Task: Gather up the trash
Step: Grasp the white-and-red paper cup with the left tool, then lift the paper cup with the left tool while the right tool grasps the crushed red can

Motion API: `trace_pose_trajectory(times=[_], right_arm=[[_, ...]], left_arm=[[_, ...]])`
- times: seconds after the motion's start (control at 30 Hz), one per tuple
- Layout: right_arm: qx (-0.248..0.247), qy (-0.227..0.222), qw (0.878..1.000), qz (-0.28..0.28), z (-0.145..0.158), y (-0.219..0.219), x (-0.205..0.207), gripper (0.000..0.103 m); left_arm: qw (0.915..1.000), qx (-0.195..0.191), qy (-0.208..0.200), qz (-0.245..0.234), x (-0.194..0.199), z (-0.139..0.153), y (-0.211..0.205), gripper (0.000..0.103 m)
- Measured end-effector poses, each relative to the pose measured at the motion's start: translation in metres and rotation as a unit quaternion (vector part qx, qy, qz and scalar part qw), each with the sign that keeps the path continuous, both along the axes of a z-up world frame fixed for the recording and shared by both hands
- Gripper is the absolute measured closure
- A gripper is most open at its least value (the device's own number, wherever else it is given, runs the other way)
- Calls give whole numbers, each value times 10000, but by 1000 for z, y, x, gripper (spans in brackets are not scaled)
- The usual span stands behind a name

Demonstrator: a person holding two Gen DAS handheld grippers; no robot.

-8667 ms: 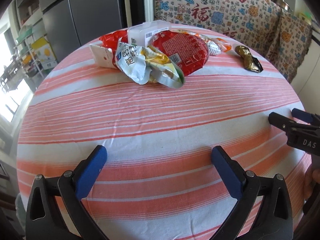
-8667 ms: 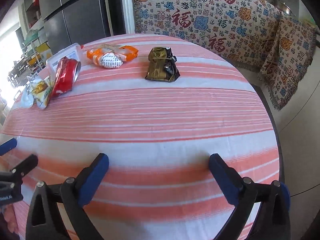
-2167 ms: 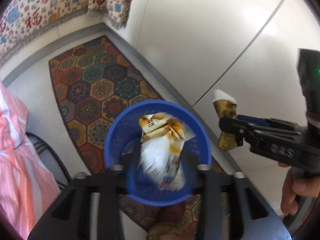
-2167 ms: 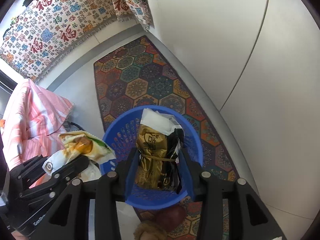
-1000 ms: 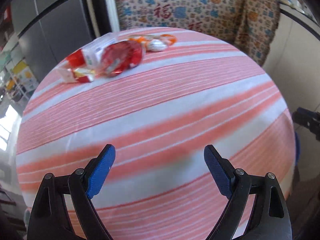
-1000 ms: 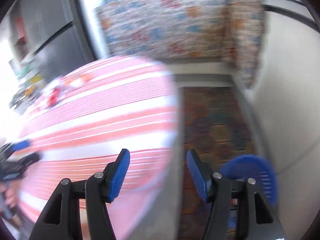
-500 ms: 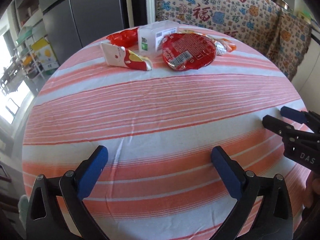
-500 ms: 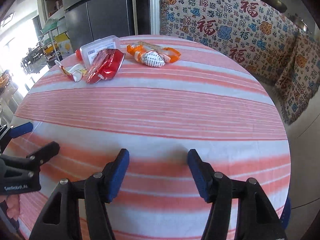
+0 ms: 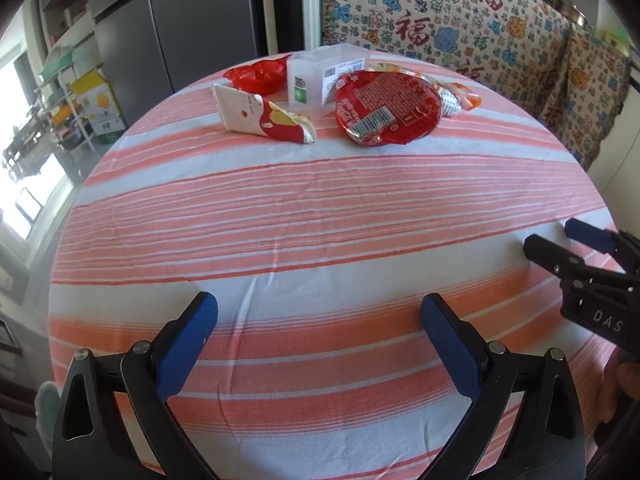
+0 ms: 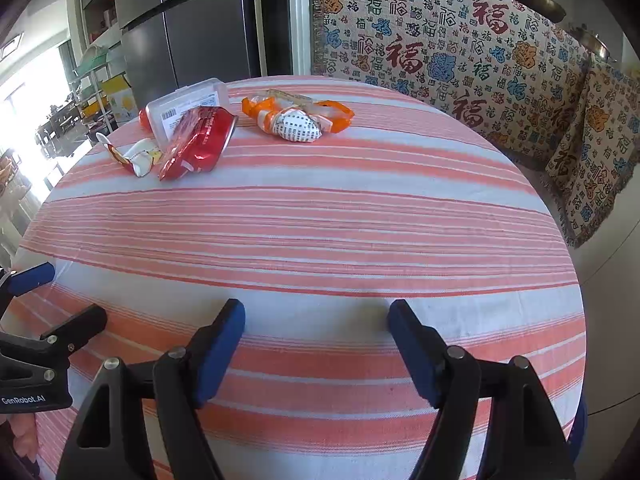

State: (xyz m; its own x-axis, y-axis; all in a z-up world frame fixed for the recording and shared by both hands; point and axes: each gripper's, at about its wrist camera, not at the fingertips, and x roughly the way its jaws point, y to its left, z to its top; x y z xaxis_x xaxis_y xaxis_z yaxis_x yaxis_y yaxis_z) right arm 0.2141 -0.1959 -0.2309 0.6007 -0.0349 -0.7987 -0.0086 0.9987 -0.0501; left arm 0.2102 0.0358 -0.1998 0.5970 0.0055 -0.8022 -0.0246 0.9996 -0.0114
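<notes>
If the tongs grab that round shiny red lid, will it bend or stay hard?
The round red lid looks like thin foil with wrinkled edges, so it would probably bend and crinkle. It likely weighs very little. It leans on the clear plastic box, so a push might slide it flat.

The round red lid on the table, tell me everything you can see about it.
The round red lid looks like thin, glossy, crinkled foil or plastic, printed with white text, a white barcode label and small symbols. It lies at the far side of the striped tablecloth, propped at a slant, its far edge against the clear plastic box. An orange-and-white wrapper lies just beside it and a red-and-white packet lies apart on its other side. No fingers touch it.
</notes>
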Motion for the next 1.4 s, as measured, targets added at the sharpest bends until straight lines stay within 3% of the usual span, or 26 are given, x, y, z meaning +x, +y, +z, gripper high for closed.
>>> trace_pose_trajectory(times=[0.13, 0.23, 0.33, 0.5, 0.6, 0.63, 0.83, 0.93, 1.03, 1.17, 1.2, 1.27, 1.33, 1.4], right_arm=[[8, 1, 10000, -4, 0, 0, -1, 26], [11, 2, 10000, -4, 0, 0, -1, 26], [10, 3, 10000, -3, 0, 0, -1, 26], [5, 4, 10000, -4, 0, 0, -1, 26], [8, 4, 10000, -4, 0, 0, -1, 26], [7, 3, 10000, -4, 0, 0, -1, 26], [11, 5, 10000, -7, 0, -1, -1, 26], [11, 6, 10000, -6, 0, -1, -1, 26], [6, 6, 10000, -6, 0, -1, -1, 26], [6, 7, 10000, -5, 0, -1, -1, 26], [6, 7, 10000, -6, 0, -1, -1, 26], [8, 7, 10000, -5, 0, -1, -1, 26], [8, 7, 10000, -4, 0, -1, -1, 26], [7, 7, 10000, -4, 0, -1, -1, 26]], left_arm=[[9971, -579, -288, 413, 16, 34, 20, 7], [9945, -629, -345, 764, 46, 45, 26, 7], [9909, -563, -283, 1191, 82, 38, 29, 12], [9773, -502, -239, 2045, 115, 17, 42, 24], [9771, -460, -363, 2046, 120, 13, 46, 62], [9794, -425, -358, 1940, 121, 13, 46, 84], [9933, -312, -367, 1052, 95, 36, 54, 97], [9981, -522, -55, 335, 80, 49, 58, 97], [9970, -582, 197, -465, 54, 52, 54, 97], [9942, -522, 172, -925, 28, 42, 40, 94], [9948, -428, 140, -919, 24, 37, 37, 91], [9957, -352, 150, -849, 21, 25, 32, 62], [9961, -415, 94, -770, 18, 15, 33, 44], [9969, -345, 27, -701, 14, 8, 32, 43]])
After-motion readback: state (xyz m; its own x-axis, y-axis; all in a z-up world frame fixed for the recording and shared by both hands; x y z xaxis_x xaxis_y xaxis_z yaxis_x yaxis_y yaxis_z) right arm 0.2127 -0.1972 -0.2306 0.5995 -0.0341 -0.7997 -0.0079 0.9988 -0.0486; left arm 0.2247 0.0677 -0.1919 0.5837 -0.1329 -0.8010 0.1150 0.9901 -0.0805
